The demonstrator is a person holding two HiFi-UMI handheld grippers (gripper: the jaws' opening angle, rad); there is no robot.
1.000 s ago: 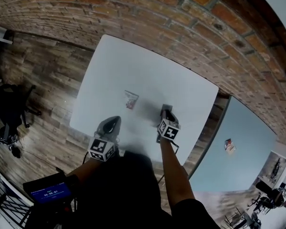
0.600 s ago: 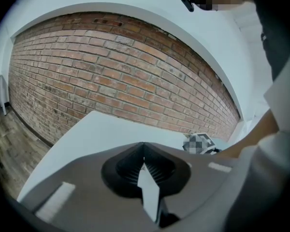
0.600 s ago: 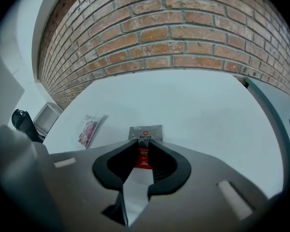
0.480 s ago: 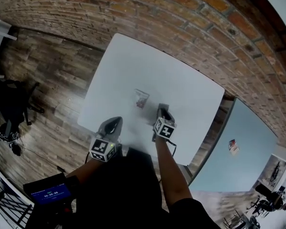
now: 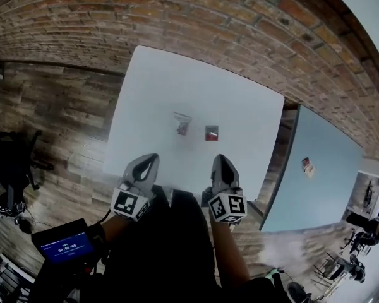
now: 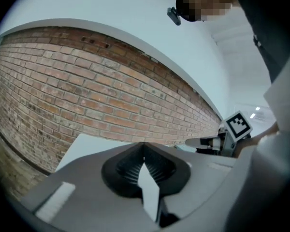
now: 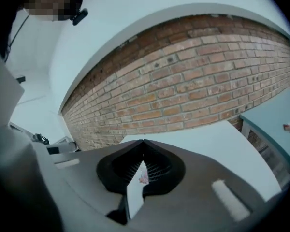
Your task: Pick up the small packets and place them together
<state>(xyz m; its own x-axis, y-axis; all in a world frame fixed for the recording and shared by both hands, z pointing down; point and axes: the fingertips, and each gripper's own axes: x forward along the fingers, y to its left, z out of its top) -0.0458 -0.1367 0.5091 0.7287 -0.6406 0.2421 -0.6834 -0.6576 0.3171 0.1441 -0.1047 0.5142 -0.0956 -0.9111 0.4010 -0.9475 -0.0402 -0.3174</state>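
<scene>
Two small packets lie side by side, a little apart, on the white table [image 5: 158, 87]: a clear one with reddish contents [image 5: 182, 124] and a red one [image 5: 211, 133]. My left gripper [image 5: 150, 158] and right gripper [image 5: 218, 159] hover at the table's near edge, short of the packets, both shut with nothing held. In the left gripper view the jaws [image 6: 144, 144] meet at their tips. The right gripper view shows its jaws [image 7: 143, 141] meeting too, with a packet [image 7: 143, 177] seen through the slit below the tips.
A red brick wall [image 5: 240, 17] runs behind the table. A blue table [image 5: 316, 194] stands to the right with another small packet [image 5: 308, 166] on it. Wooden floor [image 5: 57, 112] lies to the left. A device with a lit screen [image 5: 66, 248] sits by my left arm.
My right gripper has drawn back from the middle of the table to its near edge. A red packet now lies uncovered where it was, beside the clear one. The left gripper has barely moved.
</scene>
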